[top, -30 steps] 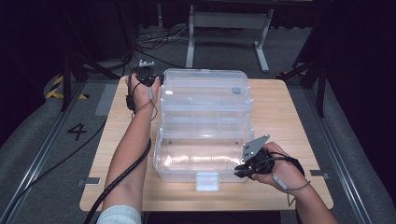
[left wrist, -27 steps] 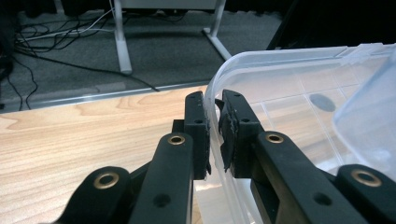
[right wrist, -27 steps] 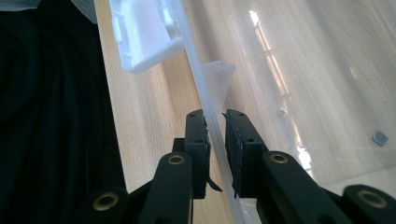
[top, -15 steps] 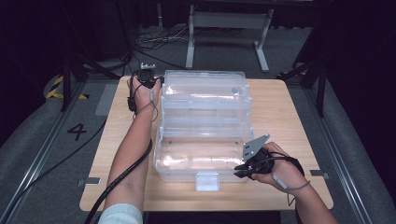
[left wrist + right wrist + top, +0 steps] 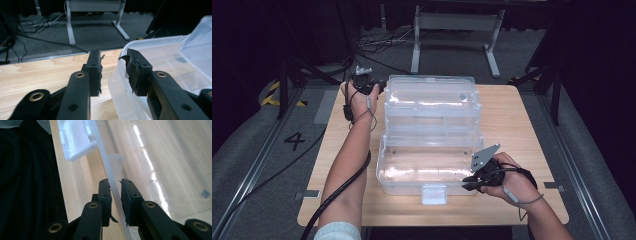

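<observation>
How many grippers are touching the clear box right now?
1. The right gripper has its fingers around the clear box front wall. The left gripper has just opened, straddling the far-left rim without touching.

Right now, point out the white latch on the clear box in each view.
High view: latch at bottom centre, on the box's near wall.
Left gripper view: not in it.
Right gripper view: latch at top left.
Shared landmark: clear box.

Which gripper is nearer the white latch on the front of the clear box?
Right. The right gripper sits at the box's front wall beside the latch; the left gripper is at the far back-left corner.
</observation>
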